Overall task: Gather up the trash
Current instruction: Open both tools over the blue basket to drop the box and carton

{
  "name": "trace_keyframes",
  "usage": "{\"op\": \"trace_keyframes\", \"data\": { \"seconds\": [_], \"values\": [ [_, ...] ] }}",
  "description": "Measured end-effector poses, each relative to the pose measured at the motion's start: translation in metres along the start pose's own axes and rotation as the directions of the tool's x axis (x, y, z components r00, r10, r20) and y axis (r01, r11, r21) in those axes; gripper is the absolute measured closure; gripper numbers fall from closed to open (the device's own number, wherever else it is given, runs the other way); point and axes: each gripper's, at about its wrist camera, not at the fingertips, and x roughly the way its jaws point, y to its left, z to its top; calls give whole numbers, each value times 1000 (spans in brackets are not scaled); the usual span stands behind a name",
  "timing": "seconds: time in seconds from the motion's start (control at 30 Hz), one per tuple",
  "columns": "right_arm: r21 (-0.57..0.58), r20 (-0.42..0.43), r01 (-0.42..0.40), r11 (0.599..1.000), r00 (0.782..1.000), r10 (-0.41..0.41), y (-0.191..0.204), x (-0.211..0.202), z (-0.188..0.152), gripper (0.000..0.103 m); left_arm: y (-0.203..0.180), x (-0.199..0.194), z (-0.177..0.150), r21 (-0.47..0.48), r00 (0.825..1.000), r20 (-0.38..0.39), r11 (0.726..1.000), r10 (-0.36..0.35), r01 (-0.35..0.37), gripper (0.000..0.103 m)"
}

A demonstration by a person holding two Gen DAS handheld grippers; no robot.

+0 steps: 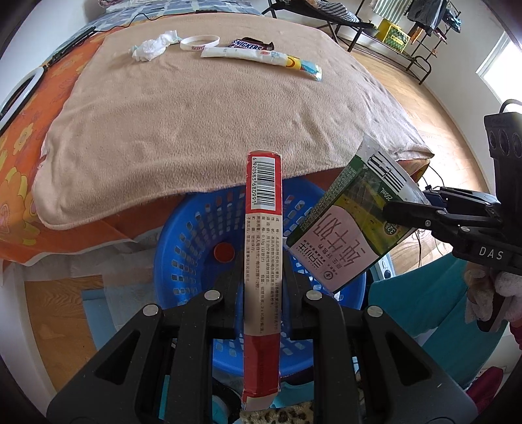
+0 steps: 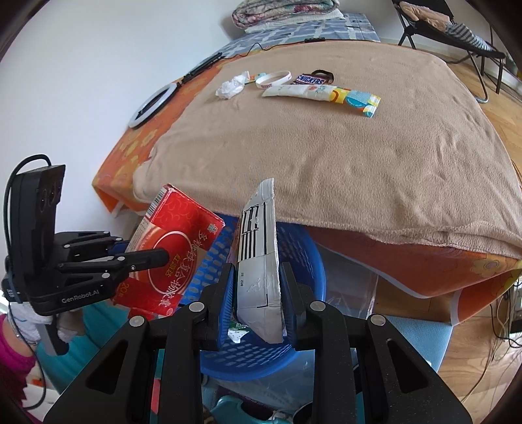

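My left gripper (image 1: 262, 277) is shut on a flat red box (image 1: 262, 234) and holds it edge-up over the blue basket (image 1: 182, 248); both show in the right wrist view, gripper (image 2: 153, 257) and box (image 2: 176, 257). My right gripper (image 2: 257, 290) is shut on a flattened milk carton (image 2: 259, 257) above the same basket (image 2: 303, 261); the carton (image 1: 352, 218) and gripper (image 1: 411, 212) appear at right in the left wrist view. On the tan blanket lie a crumpled tissue (image 1: 153, 47), a white wristband (image 1: 199, 42), a Snickers wrapper (image 1: 251, 45) and a long snack wrapper (image 1: 261, 58).
The basket stands on the floor below the bed edge (image 1: 130, 208); a red cap (image 1: 224, 252) lies inside it. A ring light (image 2: 153, 104) lies on the orange sheet at left. A folding chair (image 2: 456, 29) and a clothes rack (image 1: 424, 29) stand beyond the bed.
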Motion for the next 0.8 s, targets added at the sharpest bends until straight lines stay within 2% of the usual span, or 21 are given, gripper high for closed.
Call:
{"op": "trace_keyframes", "data": {
  "seconds": [0.5,0.7,0.8],
  "values": [
    [-10,-71,39,999,997,-39,2,30,-15,76,13,25,-8,-19,996,-73,999,48,-50,86],
    [-19,-77,56,998,995,-57,5,33,-13,76,20,26,-10,-37,995,-76,997,65,-68,72],
    [-35,-74,75,997,994,-78,8,33,-12,74,21,25,-10,-43,995,-70,997,65,-68,70]
  ]
}}
